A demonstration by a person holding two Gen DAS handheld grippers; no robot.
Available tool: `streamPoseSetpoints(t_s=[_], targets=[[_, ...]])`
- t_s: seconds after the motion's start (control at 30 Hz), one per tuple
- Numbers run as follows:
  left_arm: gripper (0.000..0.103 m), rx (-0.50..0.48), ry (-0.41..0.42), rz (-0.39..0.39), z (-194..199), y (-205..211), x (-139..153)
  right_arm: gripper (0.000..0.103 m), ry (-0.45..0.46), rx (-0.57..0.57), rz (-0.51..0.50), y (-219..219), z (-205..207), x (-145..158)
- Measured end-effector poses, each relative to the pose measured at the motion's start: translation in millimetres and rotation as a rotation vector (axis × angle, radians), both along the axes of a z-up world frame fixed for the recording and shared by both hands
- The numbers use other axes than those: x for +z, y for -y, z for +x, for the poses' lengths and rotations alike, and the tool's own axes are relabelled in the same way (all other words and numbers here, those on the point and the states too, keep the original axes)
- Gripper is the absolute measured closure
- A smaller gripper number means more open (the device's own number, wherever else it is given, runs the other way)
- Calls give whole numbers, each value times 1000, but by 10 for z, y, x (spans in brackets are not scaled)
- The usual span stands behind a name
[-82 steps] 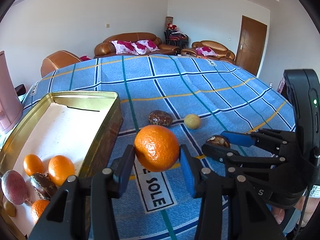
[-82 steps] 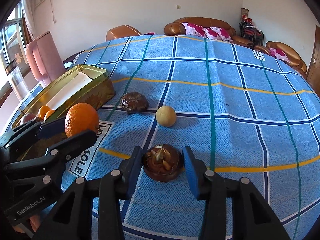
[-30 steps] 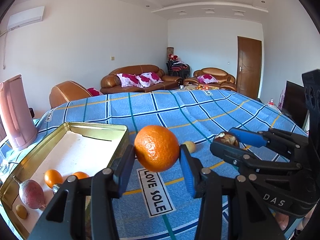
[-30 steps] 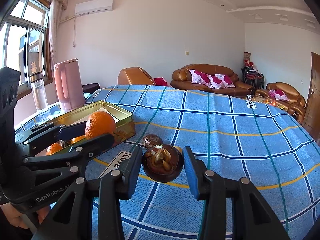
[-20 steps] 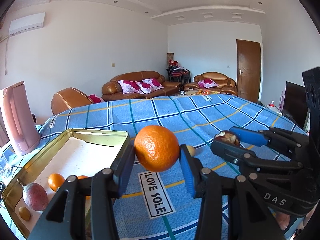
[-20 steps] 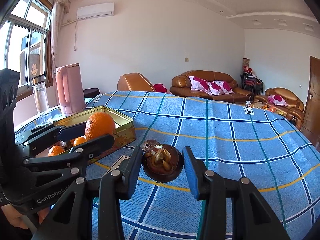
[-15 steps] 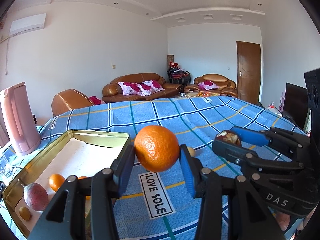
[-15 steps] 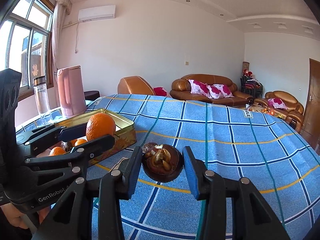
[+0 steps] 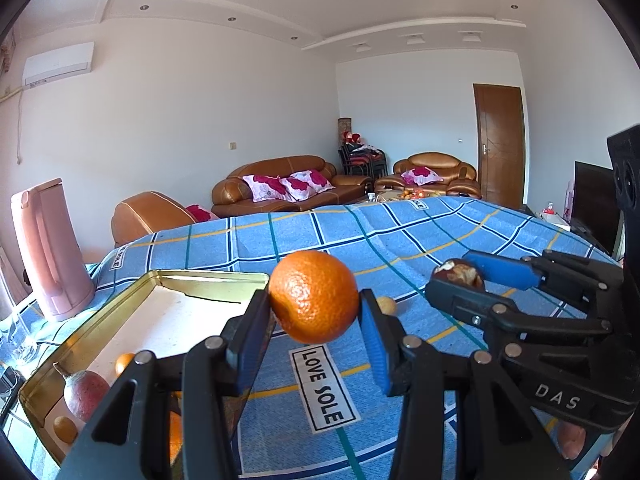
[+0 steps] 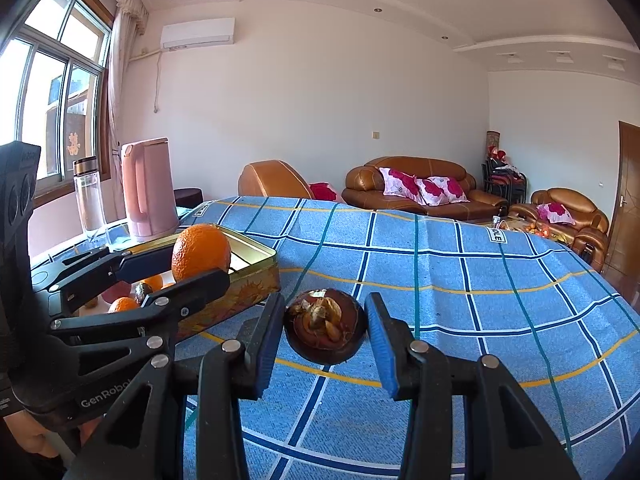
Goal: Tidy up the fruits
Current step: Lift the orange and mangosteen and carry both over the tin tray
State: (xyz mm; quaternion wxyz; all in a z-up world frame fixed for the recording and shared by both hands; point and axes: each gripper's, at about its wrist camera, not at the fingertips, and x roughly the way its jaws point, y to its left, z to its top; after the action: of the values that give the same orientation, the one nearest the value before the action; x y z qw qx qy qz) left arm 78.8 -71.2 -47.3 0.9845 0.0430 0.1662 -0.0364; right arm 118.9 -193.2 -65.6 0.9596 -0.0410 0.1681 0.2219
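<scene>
Both of our grippers have lifted and tipped upward since the earlier frames, so more wall and ceiling now fills each view and the blue checked tablecloth sits lower; the two fruits ride between the pads exactly as before. Going from large to small: the cloth covers the whole tabletop, and near its left edge lies the open gold tin, the place we judge the fruit is meant to end up, since it already holds a reddish fruit and some small oranges at its near end. Beyond the tin, at the far left corner, stands a pink kettle, with a clear bottle beside it. Our left gripper is clamped on a large orange, held in the air just beside the tin's right wall and above the cloth's printed label. Our right gripper is closed on a dark mangosteen, its dried calyx facing us, held in the air to the right of the left gripper. We carry both clear of the cloth, probably so neither drags on the way to the tin. One small yellowish fruit is left on the cloth, just behind the left gripper's right finger.
</scene>
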Motion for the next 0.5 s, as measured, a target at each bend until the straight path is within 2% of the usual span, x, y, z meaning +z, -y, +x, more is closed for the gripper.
streamPoseSetpoints(t_s=[0.5], targets=[[56,55,-6,-17,-97,-309,2,59,-1,62,-19,-342,-38,-7]])
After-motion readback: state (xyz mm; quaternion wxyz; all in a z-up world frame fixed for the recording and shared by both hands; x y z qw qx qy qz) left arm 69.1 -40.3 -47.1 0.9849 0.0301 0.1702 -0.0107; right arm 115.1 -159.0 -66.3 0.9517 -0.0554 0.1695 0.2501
